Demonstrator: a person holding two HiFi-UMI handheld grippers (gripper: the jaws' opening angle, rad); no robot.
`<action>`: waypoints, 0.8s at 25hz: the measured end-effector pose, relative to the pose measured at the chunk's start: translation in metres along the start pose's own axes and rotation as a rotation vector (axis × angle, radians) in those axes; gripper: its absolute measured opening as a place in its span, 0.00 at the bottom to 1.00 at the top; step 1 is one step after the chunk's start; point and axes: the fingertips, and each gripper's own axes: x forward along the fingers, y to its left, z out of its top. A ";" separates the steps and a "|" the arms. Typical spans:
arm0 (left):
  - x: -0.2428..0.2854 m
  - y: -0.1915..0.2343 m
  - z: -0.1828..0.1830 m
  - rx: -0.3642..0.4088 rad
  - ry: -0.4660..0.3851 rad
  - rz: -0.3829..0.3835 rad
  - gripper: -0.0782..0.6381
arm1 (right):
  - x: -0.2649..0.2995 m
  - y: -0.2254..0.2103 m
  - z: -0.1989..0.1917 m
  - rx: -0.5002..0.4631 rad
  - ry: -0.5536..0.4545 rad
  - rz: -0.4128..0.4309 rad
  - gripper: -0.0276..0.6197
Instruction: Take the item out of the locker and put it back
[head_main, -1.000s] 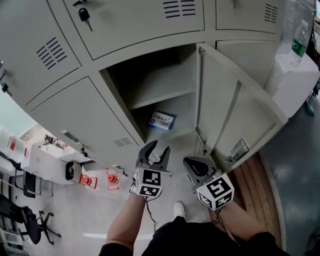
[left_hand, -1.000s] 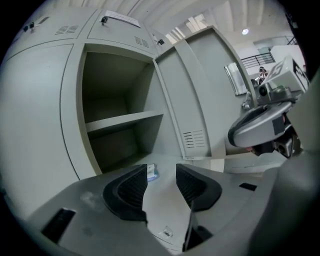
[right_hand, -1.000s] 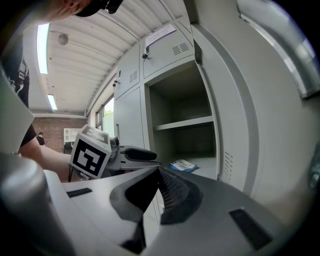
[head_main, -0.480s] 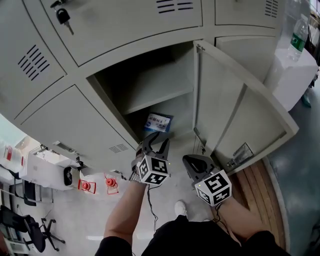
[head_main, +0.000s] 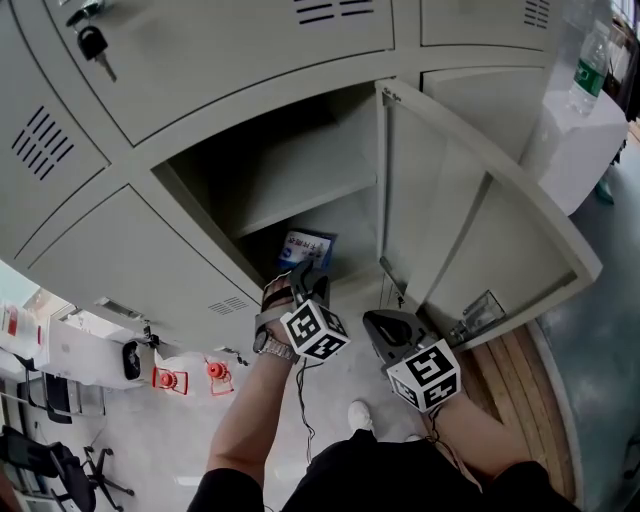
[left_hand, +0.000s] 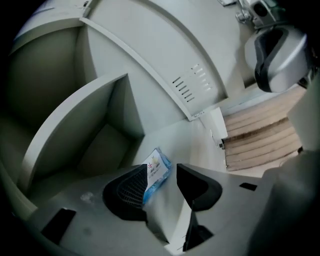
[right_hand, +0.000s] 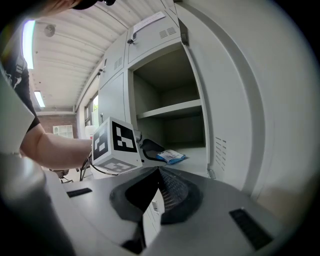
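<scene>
Packet in blue and white lies flat on the floor of the open locker's lower compartment, under the shelf, just ahead of the left gripper's tips. The person's left gripper reaches over the compartment's front edge, angled down, its marker cube turned up toward the head camera. Its jaws stand wide and have just been opening; along them, the packet shows in the gap beyond the tips, partly behind the left jaw, and neither pad presses on it. Whether a tip touches the wrapper cannot be told.

To that gripper's right, the right gripper hangs outside the compartment, near the foot of the swung-open door. Its own camera shows the right gripper with its jaws brought together at the tips and nothing between them; ahead of it and to its left, the other tool's marker cube and the packet sit in the locker's mouth.
</scene>
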 end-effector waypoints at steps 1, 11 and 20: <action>0.003 0.001 0.000 0.025 0.014 0.008 0.35 | 0.001 0.000 -0.001 0.002 0.001 -0.001 0.12; 0.026 0.002 -0.004 0.169 0.085 0.014 0.35 | 0.006 -0.003 -0.005 0.016 0.008 0.002 0.12; 0.046 0.012 -0.008 0.152 0.133 -0.018 0.35 | 0.012 -0.007 -0.009 0.025 0.022 0.013 0.12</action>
